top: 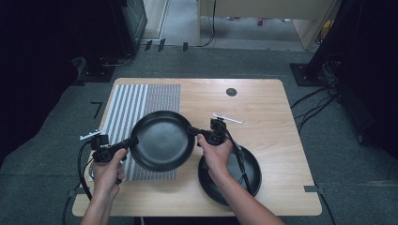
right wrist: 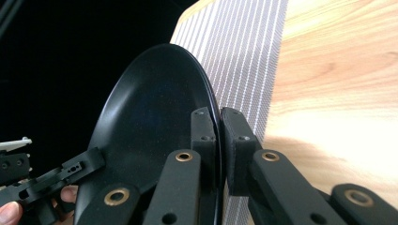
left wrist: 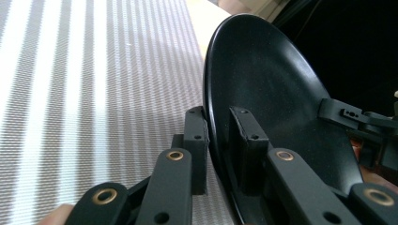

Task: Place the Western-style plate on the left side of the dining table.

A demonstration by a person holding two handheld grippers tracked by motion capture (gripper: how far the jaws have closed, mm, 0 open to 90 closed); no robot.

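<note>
Black plate [top: 162,140] at frame centre, over striped mat [top: 136,103], pinched at opposite rim edges by left gripper [top: 133,140] and right gripper [top: 193,131], presumably to share load and keep it level.

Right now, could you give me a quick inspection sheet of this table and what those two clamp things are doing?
Surface: wooden table with a striped grey mat on its left part and a small dark round spot near the far edge.
Job's things: black plate held over the mat; second black plate lying on the wood under the right forearm.
Clutter: nothing seen.
Grippers: left gripper and right gripper each shut on opposite rims of the held plate.
Cables: one trails from each gripper; more on the floor at right.
Surroundings: grey carpet, dark stands, pale furniture beyond.
</note>
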